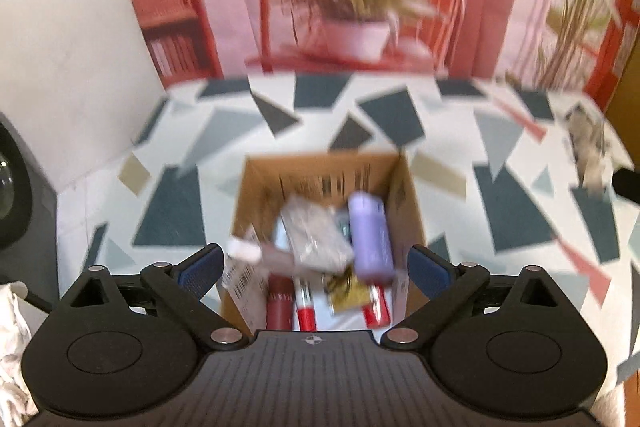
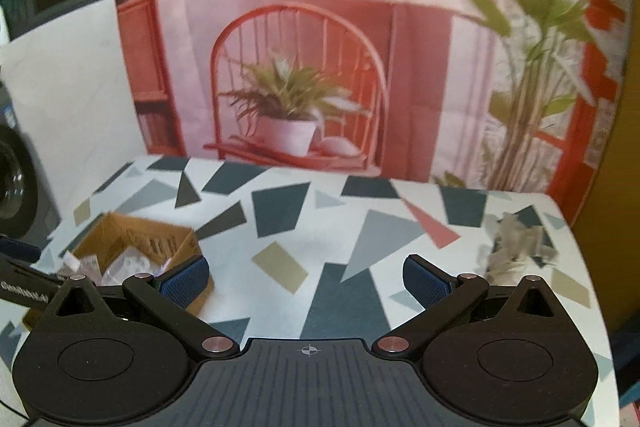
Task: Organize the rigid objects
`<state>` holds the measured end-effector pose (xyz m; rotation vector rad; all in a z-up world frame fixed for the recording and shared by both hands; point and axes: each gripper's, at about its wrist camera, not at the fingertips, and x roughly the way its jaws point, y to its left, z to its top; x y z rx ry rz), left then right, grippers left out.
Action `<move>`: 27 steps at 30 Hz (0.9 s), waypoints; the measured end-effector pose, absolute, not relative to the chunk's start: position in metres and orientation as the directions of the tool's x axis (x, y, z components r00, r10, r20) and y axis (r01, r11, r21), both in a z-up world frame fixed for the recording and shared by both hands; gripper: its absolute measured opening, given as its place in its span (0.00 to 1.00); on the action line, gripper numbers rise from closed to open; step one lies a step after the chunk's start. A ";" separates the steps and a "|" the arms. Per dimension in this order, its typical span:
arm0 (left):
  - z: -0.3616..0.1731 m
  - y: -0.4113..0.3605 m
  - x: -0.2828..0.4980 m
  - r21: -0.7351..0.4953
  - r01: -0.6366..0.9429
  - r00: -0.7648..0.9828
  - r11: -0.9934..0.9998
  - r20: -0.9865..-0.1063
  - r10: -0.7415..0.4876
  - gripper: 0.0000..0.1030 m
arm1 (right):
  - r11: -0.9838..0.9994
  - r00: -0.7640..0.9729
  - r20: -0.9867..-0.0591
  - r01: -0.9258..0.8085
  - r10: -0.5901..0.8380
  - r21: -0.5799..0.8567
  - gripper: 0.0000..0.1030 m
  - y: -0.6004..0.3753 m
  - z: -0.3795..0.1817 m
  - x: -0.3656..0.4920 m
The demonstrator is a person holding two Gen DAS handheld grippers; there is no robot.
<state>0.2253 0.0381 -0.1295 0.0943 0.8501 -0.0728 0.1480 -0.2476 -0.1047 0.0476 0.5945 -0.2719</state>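
Observation:
An open cardboard box [image 1: 406, 187] stands on the patterned table, right under my left gripper [image 1: 316, 269], whose blue pads are wide apart with nothing between them. Inside lie a lilac bottle [image 1: 370, 235], a grey silvery packet [image 1: 316, 235], a white tube [image 1: 244, 251], a dark red tube [image 1: 279, 303] and red-and-white tubes [image 1: 305, 305]. In the right wrist view the same box [image 2: 120, 231] sits at the left. My right gripper [image 2: 306, 283] is open over bare tabletop. A crumpled silvery wrapper [image 2: 516, 247] lies at the right, also in the left wrist view, wrapper [image 1: 588, 143].
A printed backdrop with a red chair and plant [image 2: 292, 99] stands along the table's far edge. A white wall panel [image 1: 72, 47] bounds the left side. A dark round appliance [image 2: 16, 183] sits off the left edge. The table's right edge [image 2: 576, 267] is close to the wrapper.

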 end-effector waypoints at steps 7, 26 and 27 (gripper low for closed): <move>-0.095 0.030 0.191 0.050 0.061 0.766 0.997 -0.643 -0.015 1.00 | 0.946 0.816 -0.499 0.323 -0.291 -0.024 1.00 -0.229 -0.079 0.115; -0.030 0.039 0.069 0.063 0.011 0.891 0.998 -0.453 0.019 1.00 | 0.918 0.833 -0.410 0.397 -0.371 -0.024 1.00 -0.158 -0.019 0.023; -0.027 0.040 0.064 0.072 0.003 0.894 0.997 -0.447 0.029 1.00 | 0.919 0.835 -0.406 0.394 -0.371 -0.030 1.00 -0.152 -0.018 0.020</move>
